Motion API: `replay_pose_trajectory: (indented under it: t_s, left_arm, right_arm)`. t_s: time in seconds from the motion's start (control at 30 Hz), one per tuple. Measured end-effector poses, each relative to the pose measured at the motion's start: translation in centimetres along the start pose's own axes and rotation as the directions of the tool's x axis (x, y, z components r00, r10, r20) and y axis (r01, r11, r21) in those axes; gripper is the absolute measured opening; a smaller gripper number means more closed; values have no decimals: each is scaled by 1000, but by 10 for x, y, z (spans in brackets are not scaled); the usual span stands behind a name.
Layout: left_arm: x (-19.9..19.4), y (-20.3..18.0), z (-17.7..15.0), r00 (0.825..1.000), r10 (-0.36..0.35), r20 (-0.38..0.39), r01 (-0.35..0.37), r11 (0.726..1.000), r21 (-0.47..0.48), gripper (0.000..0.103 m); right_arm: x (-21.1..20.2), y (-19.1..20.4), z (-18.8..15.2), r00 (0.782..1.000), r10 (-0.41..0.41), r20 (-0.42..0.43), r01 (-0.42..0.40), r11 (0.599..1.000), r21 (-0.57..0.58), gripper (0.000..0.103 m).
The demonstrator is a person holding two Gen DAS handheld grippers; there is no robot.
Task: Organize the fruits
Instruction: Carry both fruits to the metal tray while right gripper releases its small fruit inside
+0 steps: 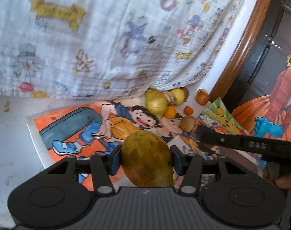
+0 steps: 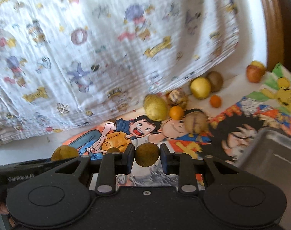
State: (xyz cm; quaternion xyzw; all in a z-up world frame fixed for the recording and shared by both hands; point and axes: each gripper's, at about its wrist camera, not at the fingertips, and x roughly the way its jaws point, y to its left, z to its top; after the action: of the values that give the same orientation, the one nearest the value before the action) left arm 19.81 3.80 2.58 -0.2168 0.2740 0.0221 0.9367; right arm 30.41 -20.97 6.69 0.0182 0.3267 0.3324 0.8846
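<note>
My left gripper (image 1: 145,158) is shut on a large green-yellow mango (image 1: 147,159), its blue pads pressing both sides. My right gripper (image 2: 147,156) is shut on a small round brown-green fruit (image 2: 147,154). Beyond lie several loose fruits on cartoon drawings: a yellow mango (image 2: 156,107), a small orange (image 2: 176,112), a brown kiwi-like fruit (image 2: 196,122), a yellow lemon (image 2: 200,87) and a reddish apple (image 2: 253,73). In the left wrist view the same pile shows: the yellow mango (image 1: 157,102) and two small oranges (image 1: 170,112). The right gripper's arm (image 1: 247,144) crosses at the right.
A patterned white cloth (image 2: 107,48) hangs behind the fruits. A metal tray (image 2: 272,151) sits at the right of the right wrist view. The table's wooden rim (image 1: 247,44) curves at the right. Painted sheets (image 1: 87,126) cover the white surface. The other gripper with its mango (image 2: 64,153) shows low left.
</note>
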Motion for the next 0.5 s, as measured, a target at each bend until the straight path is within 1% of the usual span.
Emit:
replay_pose_trajectory:
  t_s: [0.17, 0.27, 0.37, 0.5]
  left_arm:
    - [-6, -32, 3, 998, -55, -10, 55, 998, 38, 57]
    - [-1, -57, 5, 993, -111, -29, 113, 991, 71, 57]
    - [9, -82, 7, 986, -161, -43, 165, 981, 106, 57]
    - [36, -118, 9, 970, -232, -71, 241, 957, 164, 57]
  right_arm:
    - [-47, -22, -3, 996, -70, 51, 70, 998, 9, 30]
    - [-72, -44, -9, 987, -137, 83, 135, 990, 33, 30]
    - [-88, -71, -17, 971, -215, 103, 209, 976, 63, 30]
    - [-96, -115, -27, 948, -300, 105, 285, 948, 138, 30]
